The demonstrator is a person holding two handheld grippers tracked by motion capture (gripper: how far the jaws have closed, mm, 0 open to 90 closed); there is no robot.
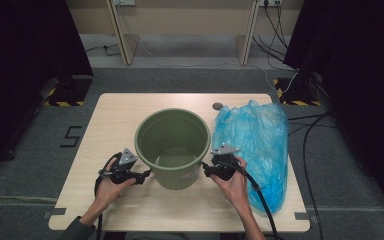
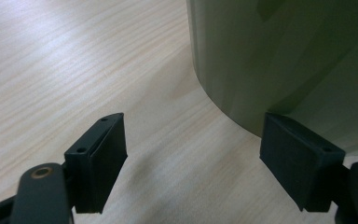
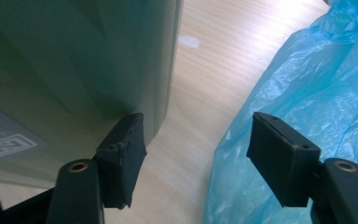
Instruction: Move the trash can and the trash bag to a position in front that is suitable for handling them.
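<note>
Bucket (image 1: 173, 148): standing upright between my grippers
Left gripper (image 1: 141, 176): jaws gaping, holding nothing
Right gripper (image 1: 208, 168): jaws gaping; blue bag (image 1: 258, 145) lying just outside it

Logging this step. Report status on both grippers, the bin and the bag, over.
Left gripper open beside green bin, nothing between jaws. Right gripper open between bin and blue plastic bag. Bin upright, empty. Nothing in the way.
</note>
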